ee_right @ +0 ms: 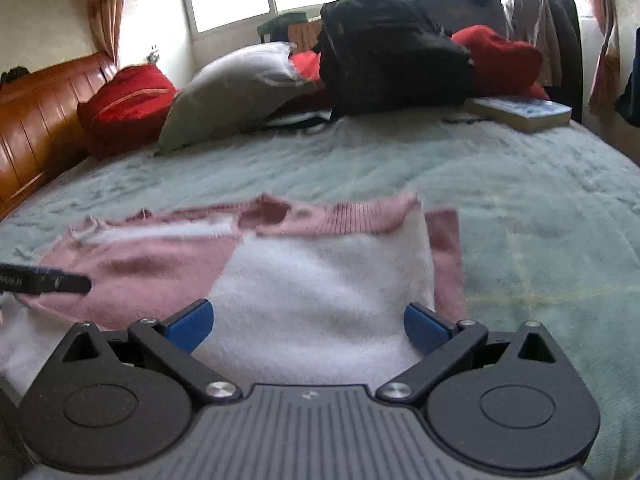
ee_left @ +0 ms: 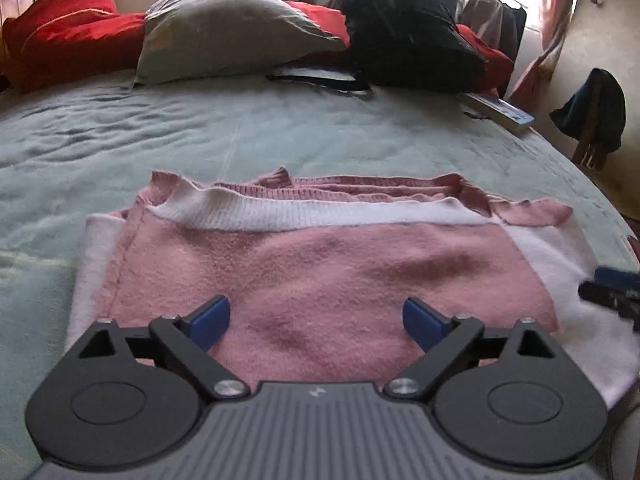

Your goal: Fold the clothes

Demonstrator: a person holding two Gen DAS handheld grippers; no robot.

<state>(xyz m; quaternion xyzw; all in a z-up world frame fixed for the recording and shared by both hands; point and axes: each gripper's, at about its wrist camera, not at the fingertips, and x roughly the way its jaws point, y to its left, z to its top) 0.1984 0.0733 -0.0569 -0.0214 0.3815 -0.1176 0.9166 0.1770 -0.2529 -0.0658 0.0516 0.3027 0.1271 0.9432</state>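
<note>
Both tongs, left (ee_left: 316,320) and right (ee_right: 309,322), gape empty over the folded sweater's (ee_left: 320,272) near edge.

A pale green blanket (ee_left: 280,128) is spread over the bed. At its far end a grey pillow (ee_left: 232,28), red cushions (ee_left: 68,32) and a black backpack (ee_left: 404,28) are piled. A book (ee_right: 520,110) is laid near the backpack. A wooden headboard (ee_right: 36,120) is seen at the left.

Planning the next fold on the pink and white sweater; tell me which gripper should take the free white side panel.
Right, probably. The right gripper hangs open directly over the white panel, while the left gripper sits open over the pink middle of the sweater, farther from that edge.
</note>
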